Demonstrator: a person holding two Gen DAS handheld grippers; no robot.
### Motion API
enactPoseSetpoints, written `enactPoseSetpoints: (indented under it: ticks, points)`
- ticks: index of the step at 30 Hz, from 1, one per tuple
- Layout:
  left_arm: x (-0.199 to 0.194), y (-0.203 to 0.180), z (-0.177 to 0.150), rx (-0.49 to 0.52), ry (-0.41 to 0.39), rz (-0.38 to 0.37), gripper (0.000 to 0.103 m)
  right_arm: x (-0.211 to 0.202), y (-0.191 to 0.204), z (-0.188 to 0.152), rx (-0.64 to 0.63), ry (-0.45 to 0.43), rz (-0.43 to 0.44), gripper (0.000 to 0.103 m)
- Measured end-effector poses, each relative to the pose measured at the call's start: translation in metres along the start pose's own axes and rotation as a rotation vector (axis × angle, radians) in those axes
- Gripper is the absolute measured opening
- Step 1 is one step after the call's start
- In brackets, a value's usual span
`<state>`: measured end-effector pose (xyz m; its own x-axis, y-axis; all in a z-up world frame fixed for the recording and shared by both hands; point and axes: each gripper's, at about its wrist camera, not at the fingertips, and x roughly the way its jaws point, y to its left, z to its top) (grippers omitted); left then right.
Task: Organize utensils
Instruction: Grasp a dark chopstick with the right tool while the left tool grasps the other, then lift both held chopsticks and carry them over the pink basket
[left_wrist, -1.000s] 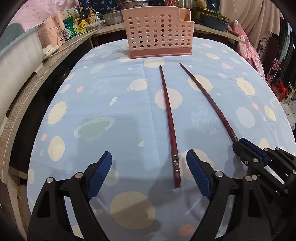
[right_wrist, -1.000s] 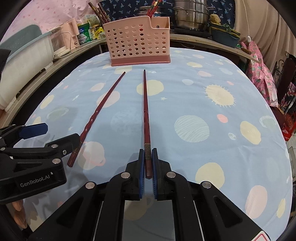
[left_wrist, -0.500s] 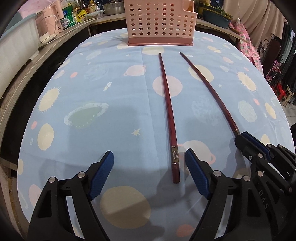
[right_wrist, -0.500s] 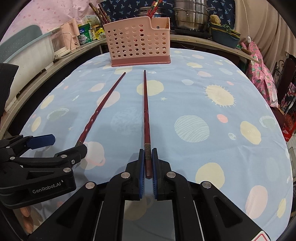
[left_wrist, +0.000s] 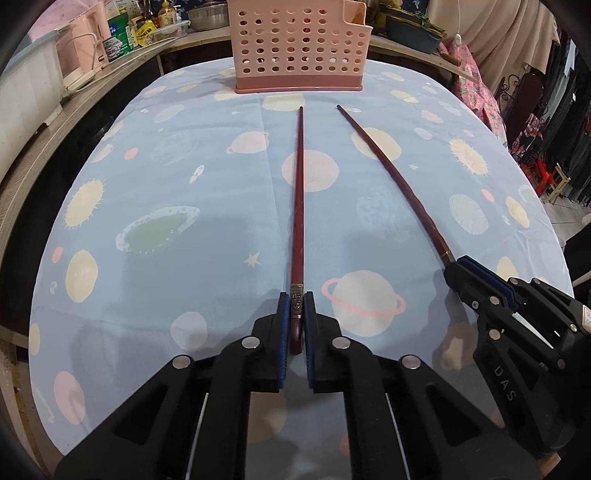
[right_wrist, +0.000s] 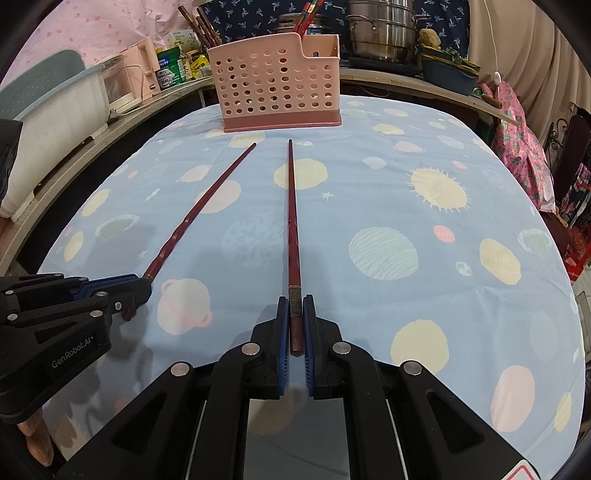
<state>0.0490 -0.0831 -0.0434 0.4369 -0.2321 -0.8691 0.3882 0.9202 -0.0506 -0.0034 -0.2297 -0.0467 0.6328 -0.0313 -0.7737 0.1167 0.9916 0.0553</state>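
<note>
Two long dark red chopsticks lie on the planet-print tablecloth, tips toward a pink perforated utensil basket (left_wrist: 299, 44) at the far edge; the basket also shows in the right wrist view (right_wrist: 277, 85). My left gripper (left_wrist: 296, 306) is shut on the near end of the left chopstick (left_wrist: 300, 192). My right gripper (right_wrist: 296, 310) is shut on the near end of the right chopstick (right_wrist: 293, 206). The right gripper shows in the left wrist view (left_wrist: 461, 273), the left gripper in the right wrist view (right_wrist: 136, 291). Each view also shows the other chopstick (left_wrist: 391, 173) (right_wrist: 203, 206).
A wooden counter (right_wrist: 92, 136) runs along the left with a white tub (right_wrist: 62, 107), bottles and a pink appliance (left_wrist: 88, 48). Steel pots (right_wrist: 380, 29) and a blue bowl (right_wrist: 447, 74) stand behind the basket. Floral cloth and chairs (right_wrist: 524, 147) are at the right.
My left gripper slid right over the left chopstick's end and closed on it. The right gripper stayed shut on its chopstick.
</note>
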Motion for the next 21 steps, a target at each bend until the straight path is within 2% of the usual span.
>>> enactPoseSetpoints:
  ticks: [10,21]
  points:
    - [-0.005,0.004,0.003,-0.02,0.003,-0.018,0.007,-0.014,0.002,-0.001,0.005,-0.009,0.021,0.007]
    - [-0.044,0.02,0.029,-0.066,-0.091,-0.029,0.007,-0.056,-0.001,0.032,0.025,-0.109,0.037,0.007]
